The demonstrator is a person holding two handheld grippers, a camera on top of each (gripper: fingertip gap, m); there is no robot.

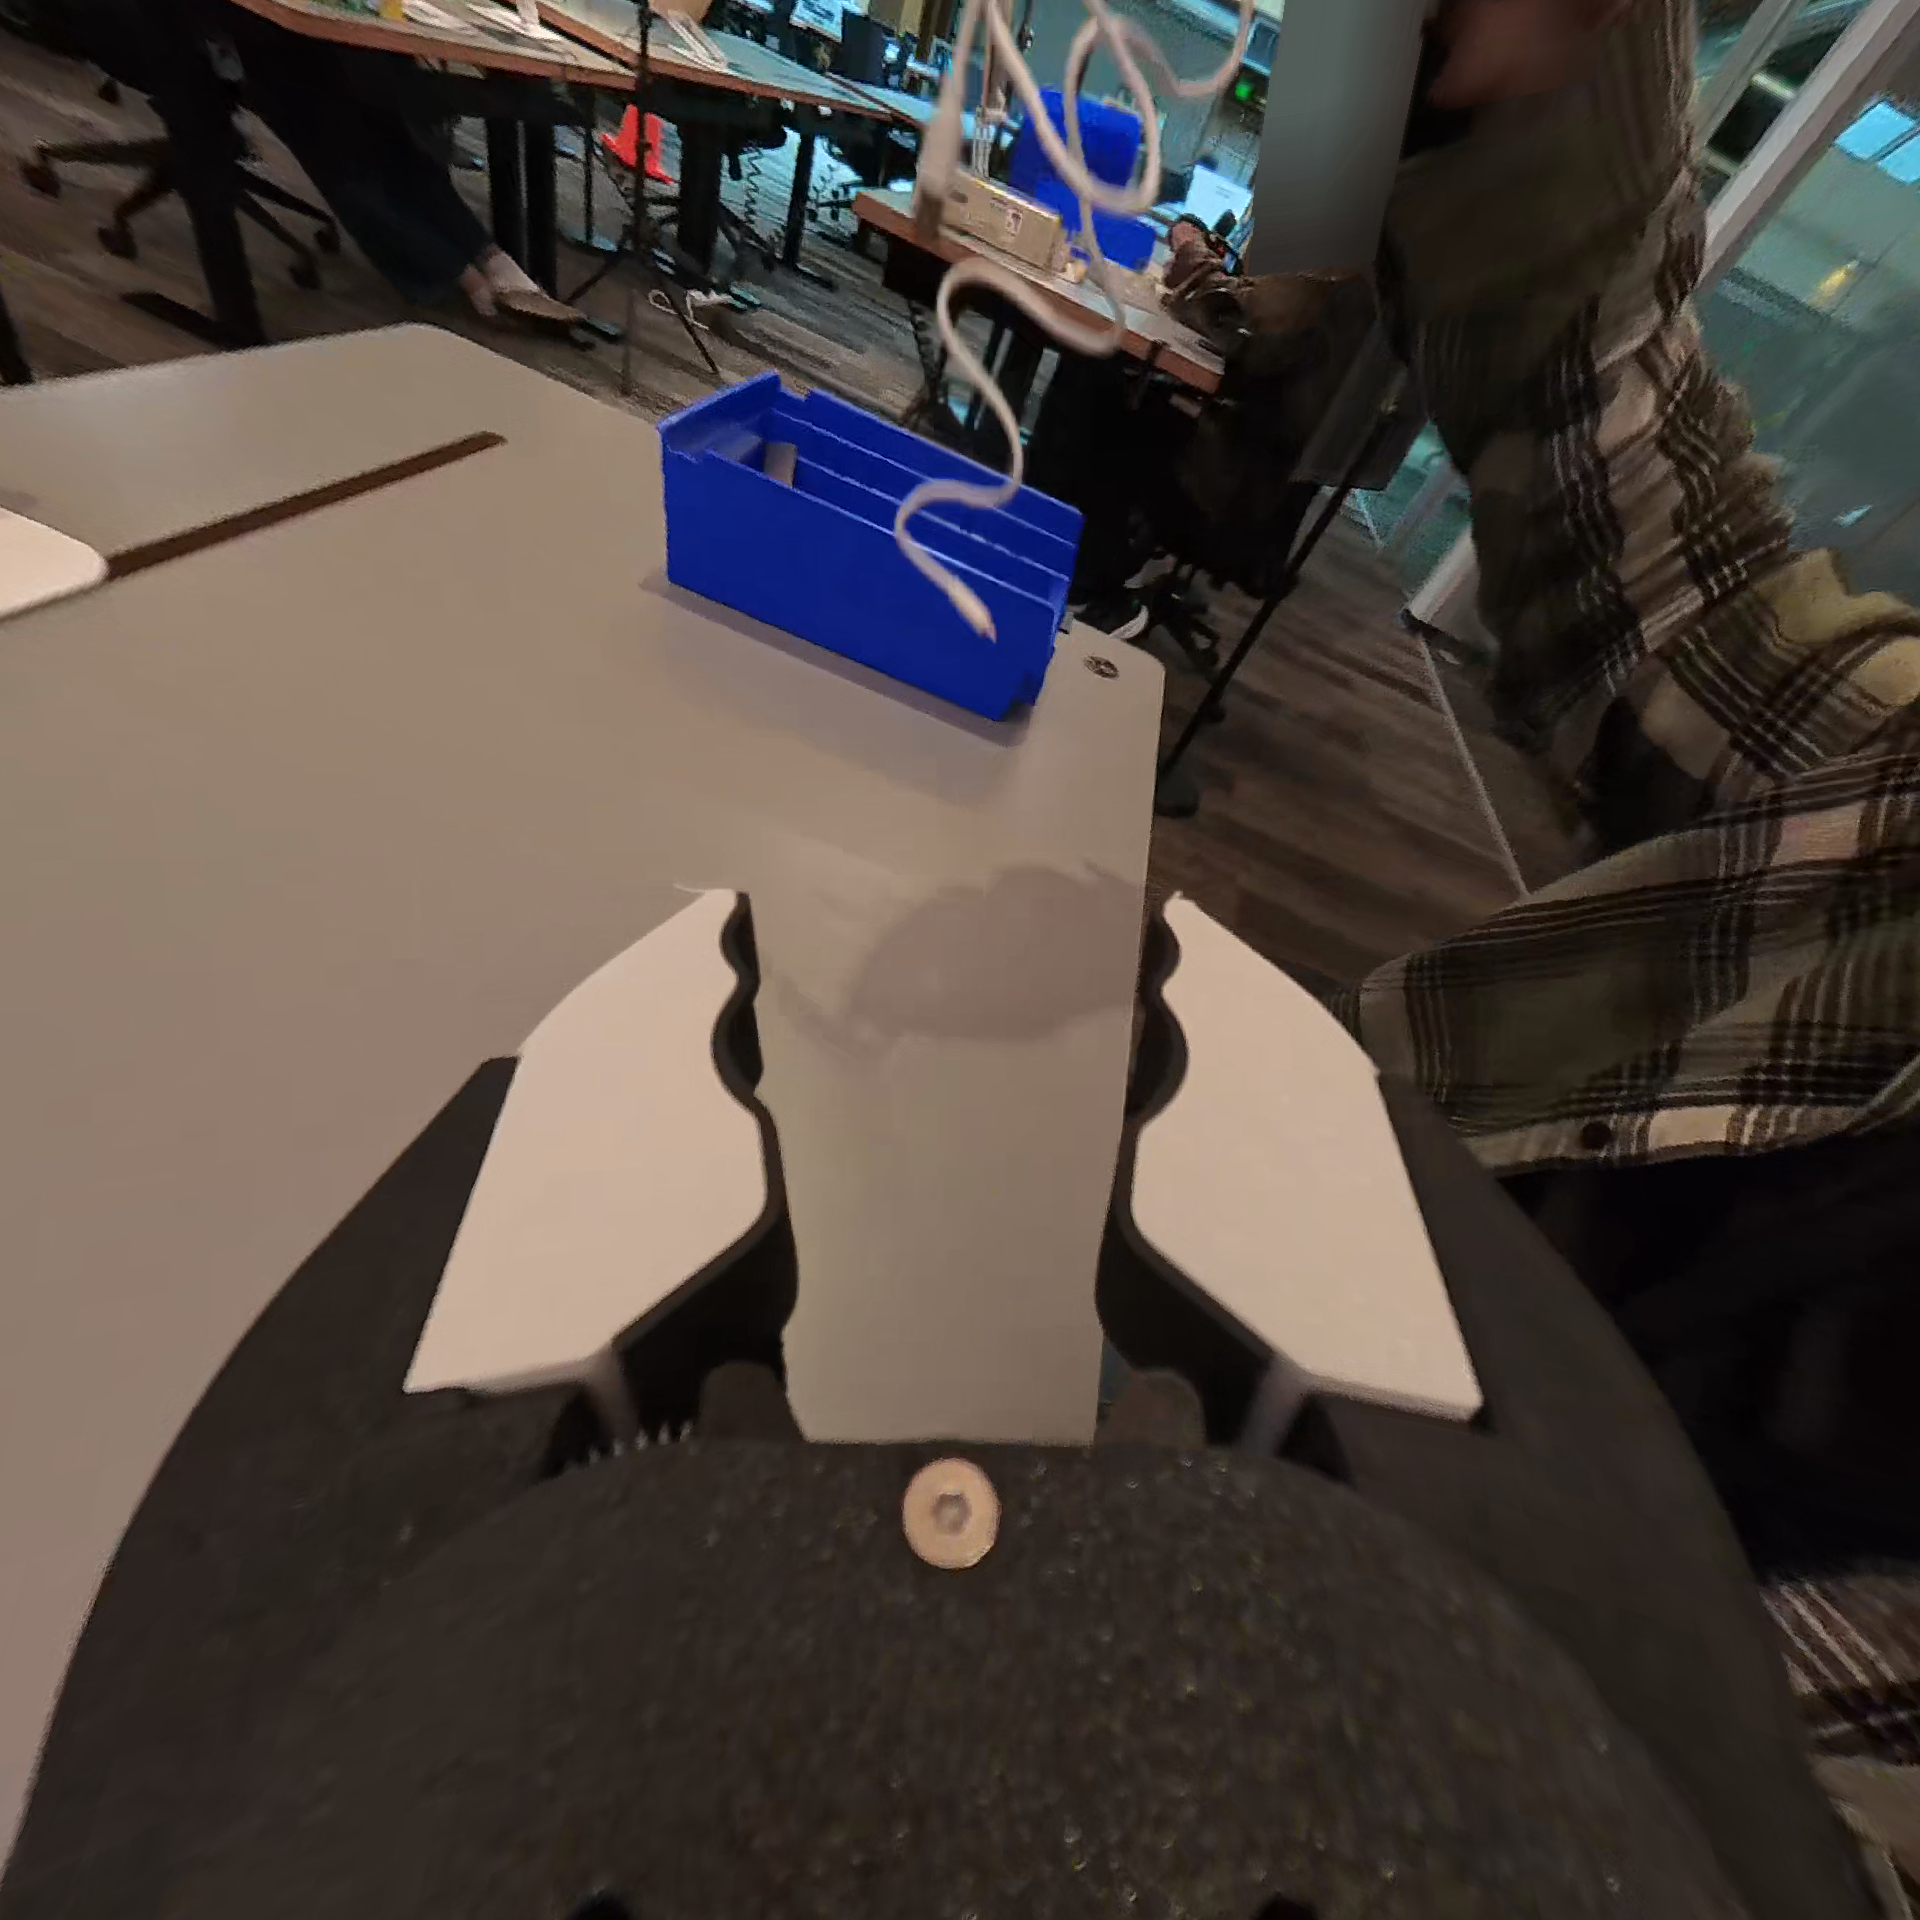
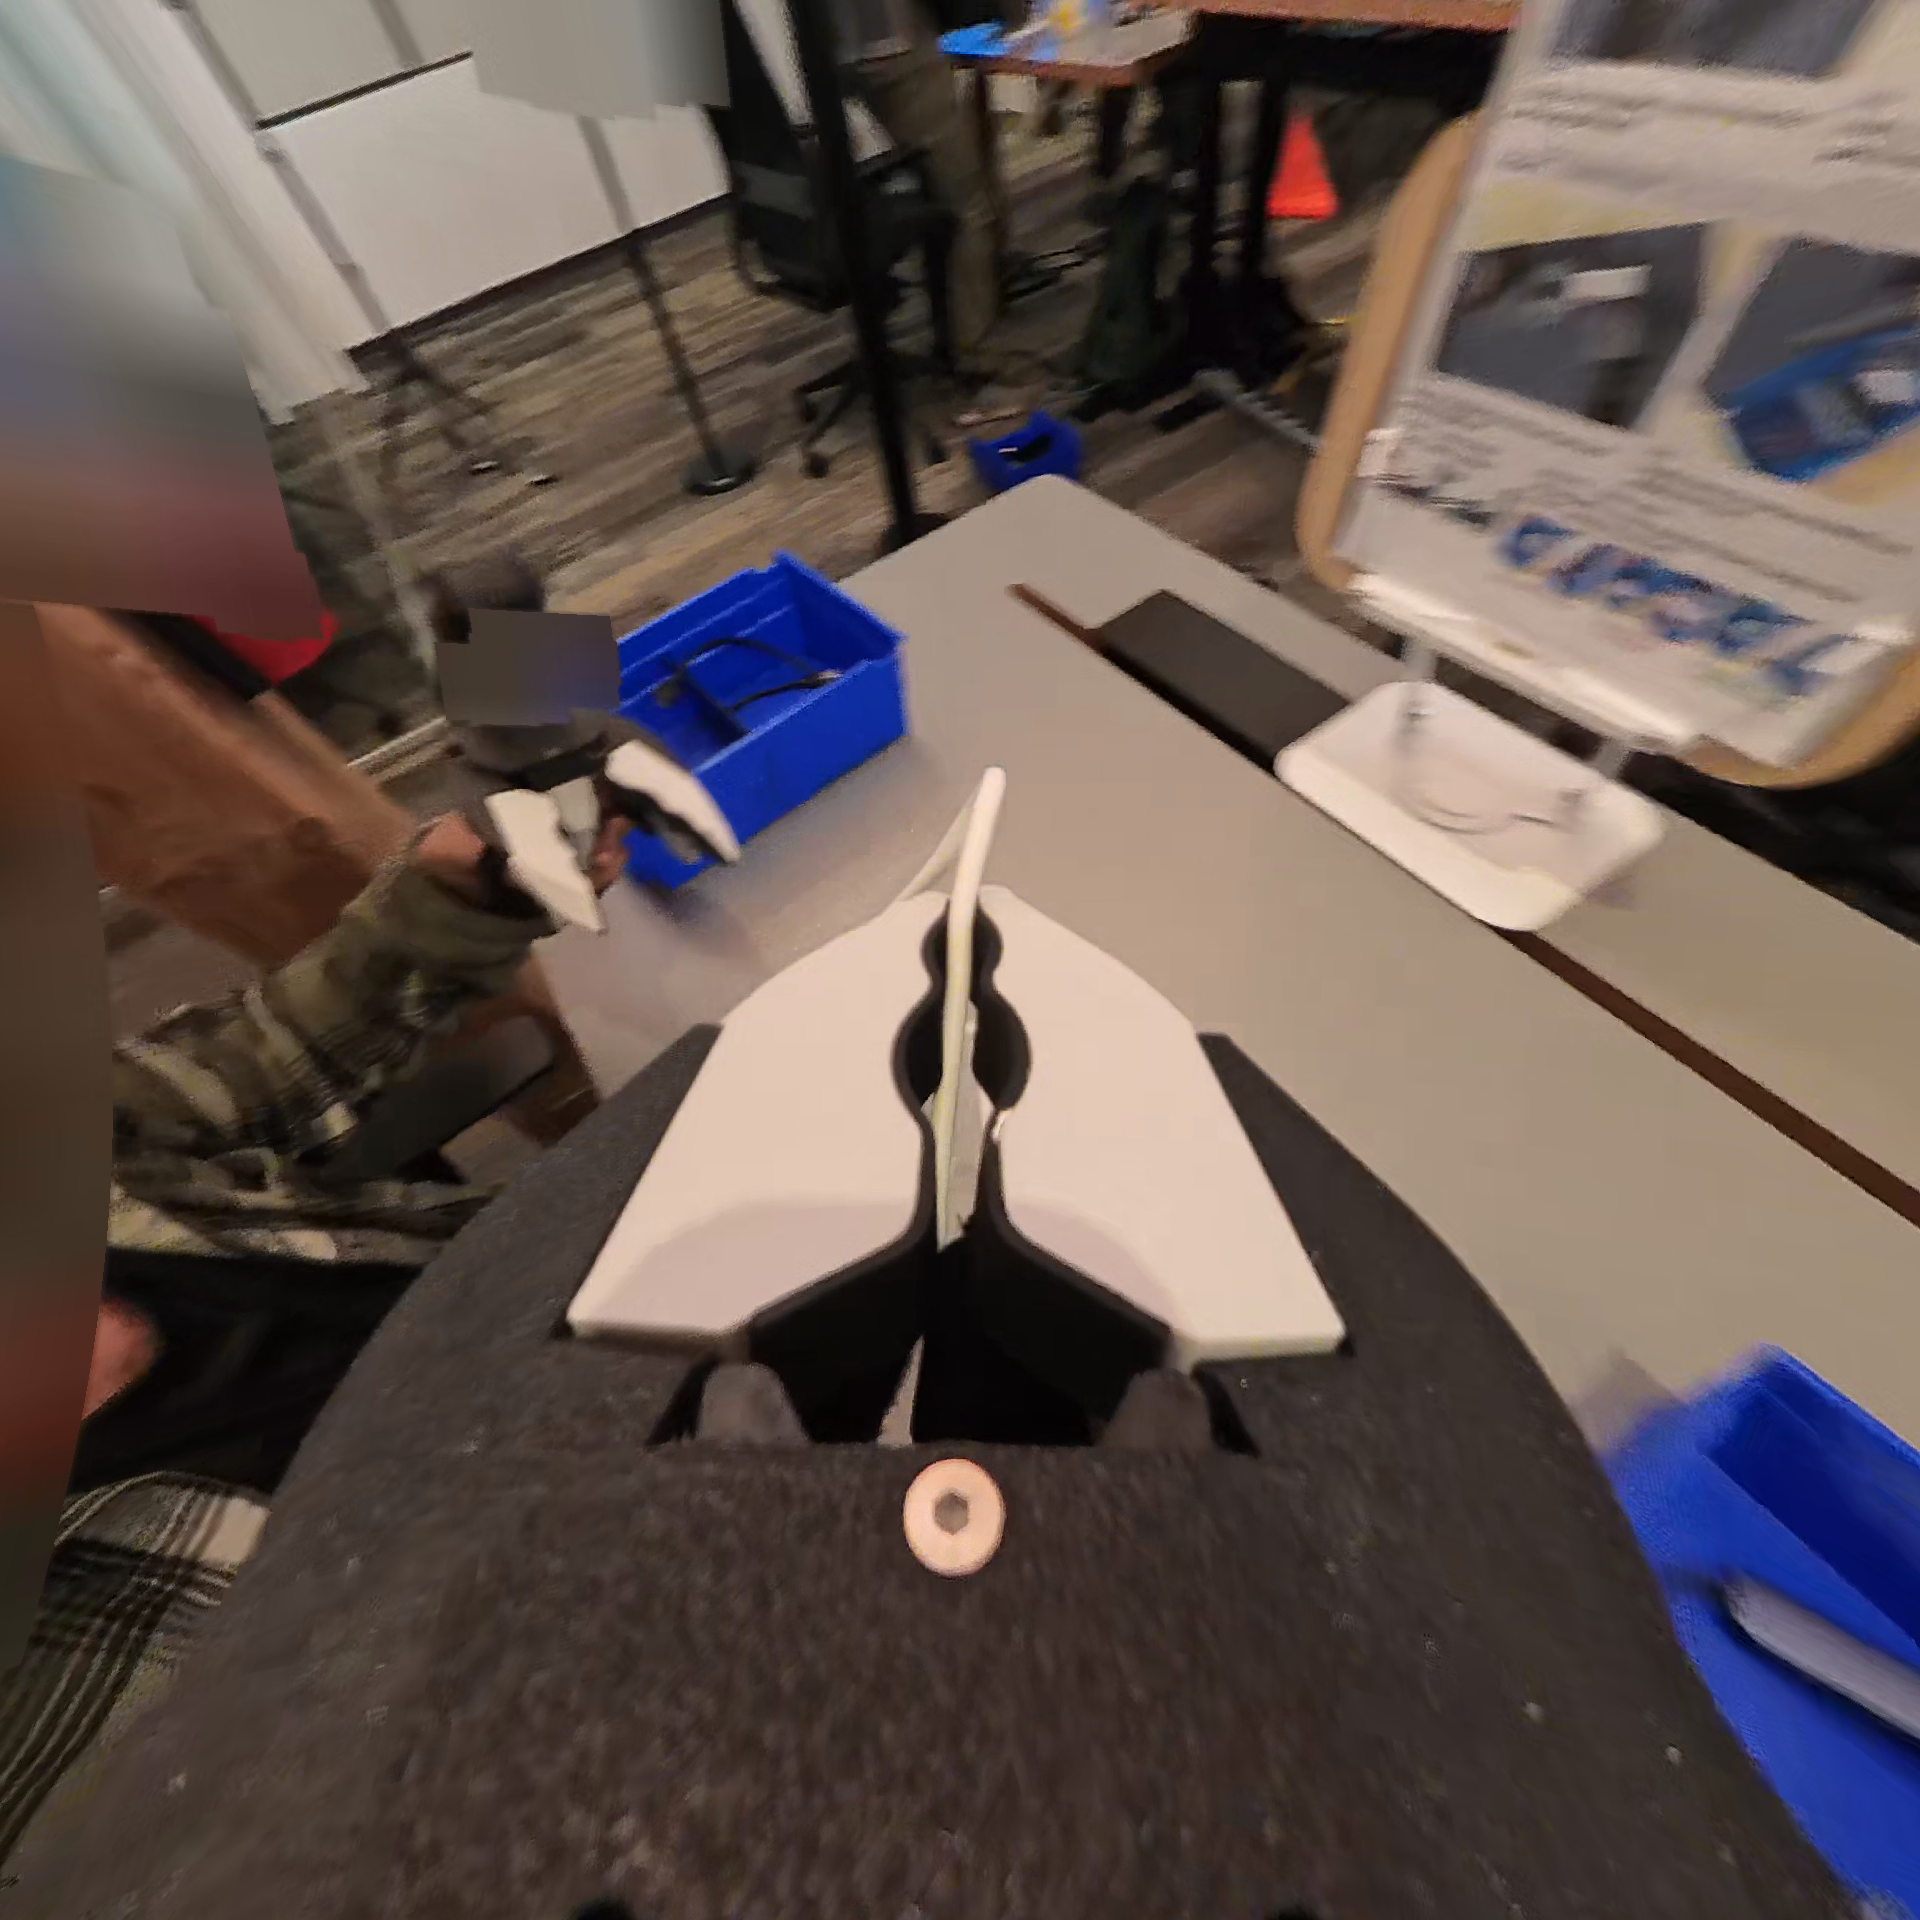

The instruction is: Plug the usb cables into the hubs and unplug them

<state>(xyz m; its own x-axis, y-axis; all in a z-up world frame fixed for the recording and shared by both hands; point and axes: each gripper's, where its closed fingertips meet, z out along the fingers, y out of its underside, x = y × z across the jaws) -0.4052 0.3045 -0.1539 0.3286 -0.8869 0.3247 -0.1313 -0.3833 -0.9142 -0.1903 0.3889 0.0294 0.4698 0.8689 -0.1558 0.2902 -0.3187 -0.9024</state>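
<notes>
In the left wrist view, your left gripper [image 1: 943, 914] is spread wide with nothing between its white fingers [image 1: 623, 1122], hovering over the near corner of the grey table [image 1: 364, 831]. Take the blue bin [image 1: 831, 582] as your landmark: it sits on the table ahead of the gripper, near the table's right edge, with dividers inside. A white usb cable [image 1: 977, 343] dangles in loose curls from above, and its free plug end [image 1: 977, 618] hangs in front of the bin's near wall, well apart from your fingertips. To the right of the bin is a plaid sleeve [image 1: 1621, 935].

In the right wrist view, your right gripper [image 2: 966, 914] is clenched on a thin white flat piece [image 2: 977, 862] that stands on edge between the fingers and pokes out past the tips; whether it is a hub or a plug I cannot tell. The same blue bin [image 2: 769, 717] lies left of and beyond the gripper, with black cables [image 2: 748, 675] inside. Your left gripper [image 2: 665, 883] shows just in front of that bin, fingers parted. Right of the bin stands a white stand base [image 2: 1475, 831] carrying a sign board [image 2: 1662, 312]. A second blue bin [image 2: 1787, 1558] sits at the near right.
</notes>
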